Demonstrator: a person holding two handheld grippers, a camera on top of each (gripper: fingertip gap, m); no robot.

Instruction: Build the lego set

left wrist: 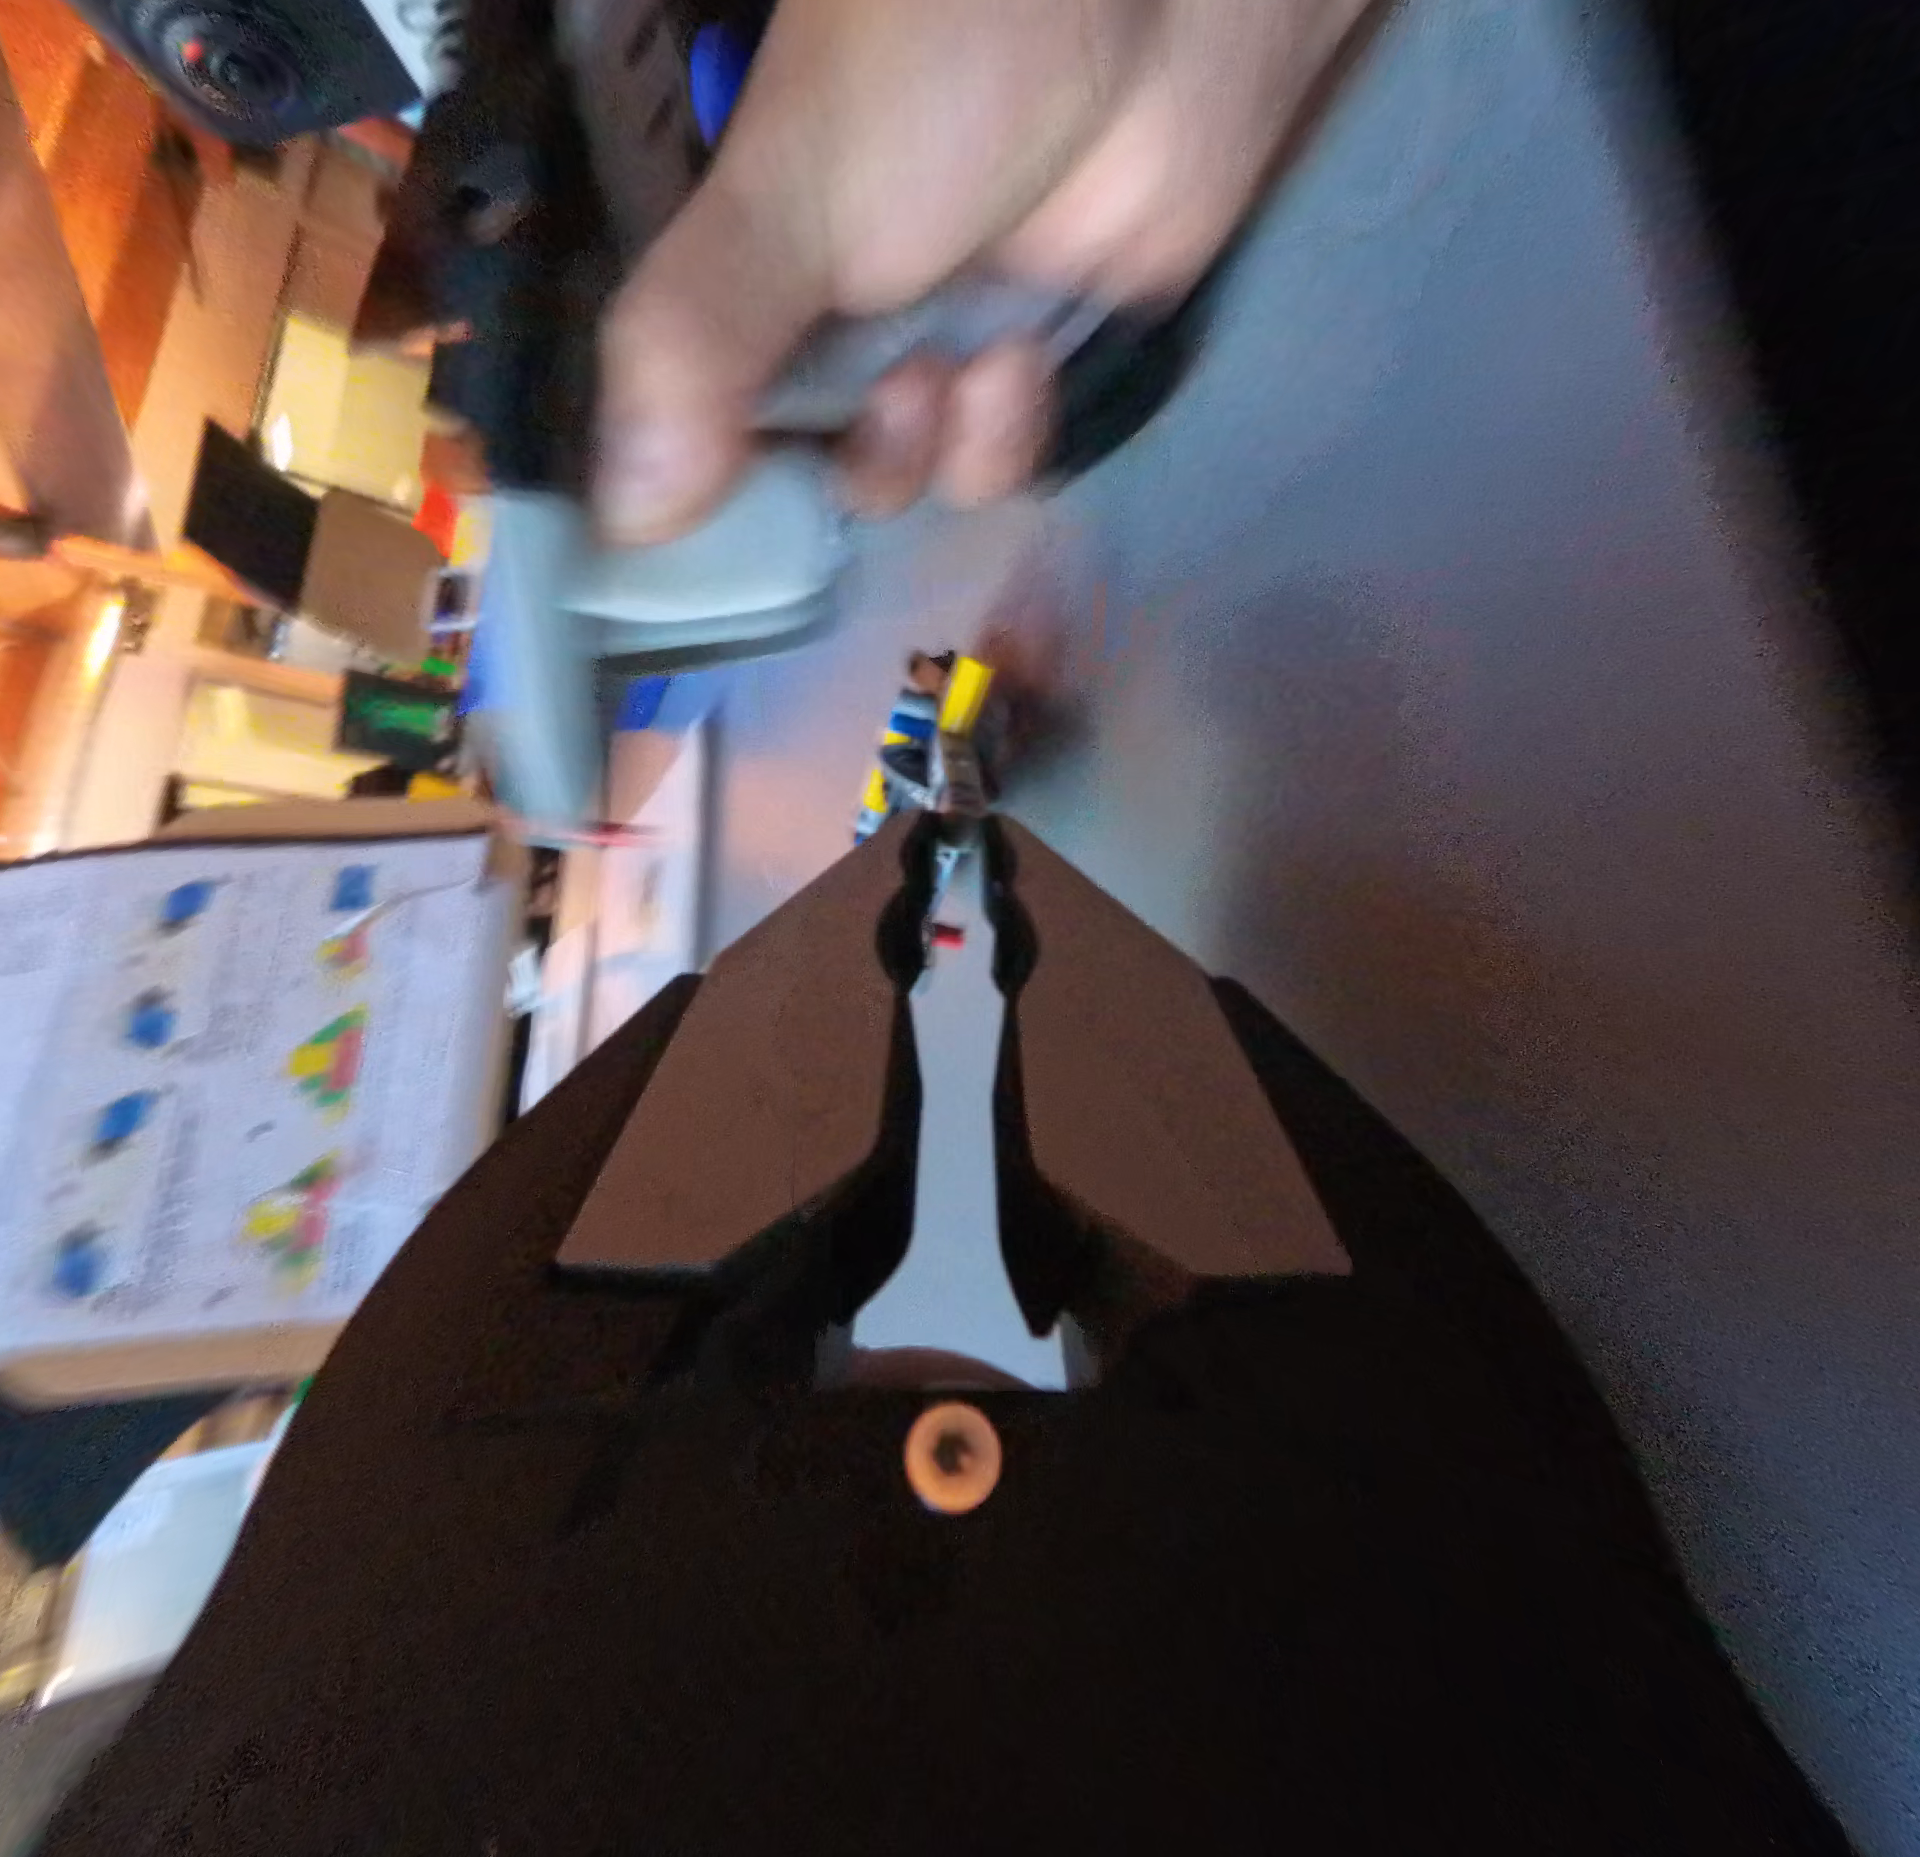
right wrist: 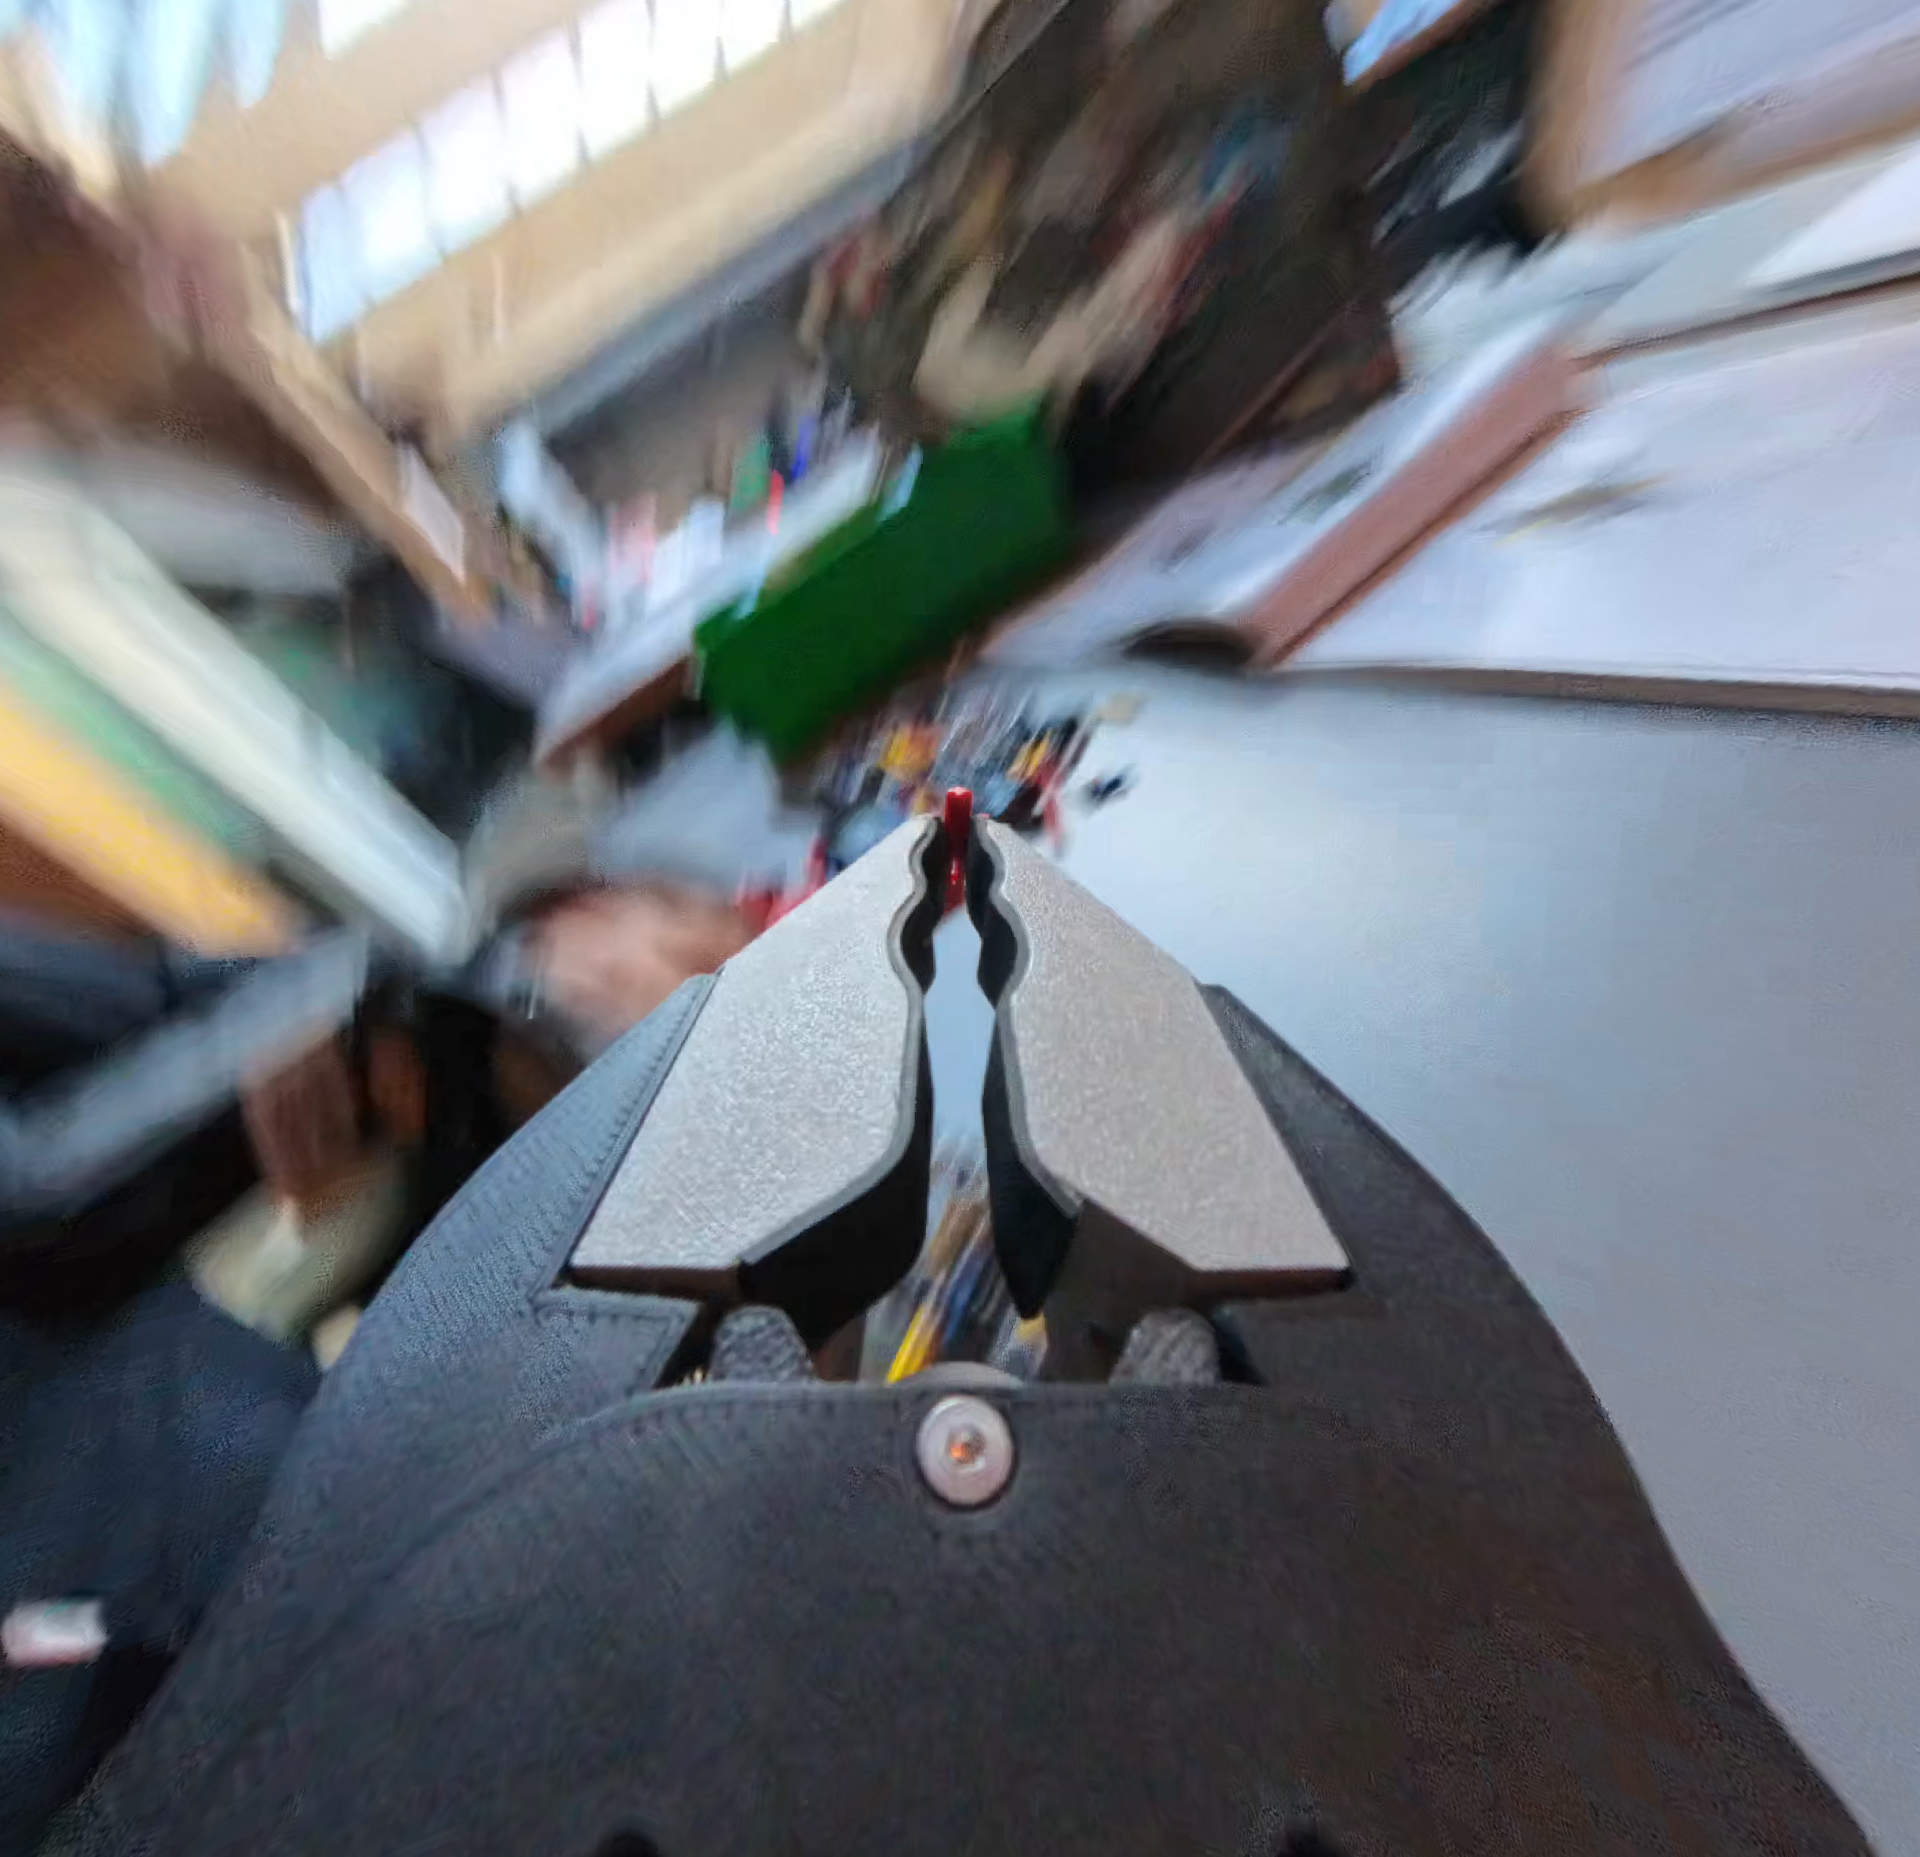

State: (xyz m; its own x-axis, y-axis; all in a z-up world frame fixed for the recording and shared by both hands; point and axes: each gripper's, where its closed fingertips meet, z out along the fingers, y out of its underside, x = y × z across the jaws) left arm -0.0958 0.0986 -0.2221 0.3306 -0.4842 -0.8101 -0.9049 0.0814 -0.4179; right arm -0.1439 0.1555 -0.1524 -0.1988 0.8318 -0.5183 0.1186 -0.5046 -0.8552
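The right gripper (right wrist: 958,841) is clamped on a small, slender red plastic piece (right wrist: 957,846). It stands upright between the wavy inner faces of the grey textured fingertips (right wrist: 831,976), its rounded glossy top poking just past the tips. Both pads press against it. Beyond it, on the pale grey counter (right wrist: 1455,976), lies a blurred heap of small multicoloured bricks (right wrist: 977,747) in yellow, blue and black, and behind the heap a dark green box (right wrist: 894,581). Motion blur smears most of this view.

The left gripper (left wrist: 951,851) has its fingers nearly together, and at their tips sits a small built model of grey, blue, yellow and black bricks (left wrist: 935,737) with a bright yellow block at its far end. Its near grey end runs in between the fingertips; blur makes it hard to tell how firmly the pads bear on it. A tiny red bit (left wrist: 948,934) shows in the slot lower between the fingers. Above, a person's hand (left wrist: 914,249) grips the grey handle of the other gripper (left wrist: 675,581). Towards the counter's left edge stands a cardboard board carrying a printed sheet with coloured brick diagrams (left wrist: 239,1090).
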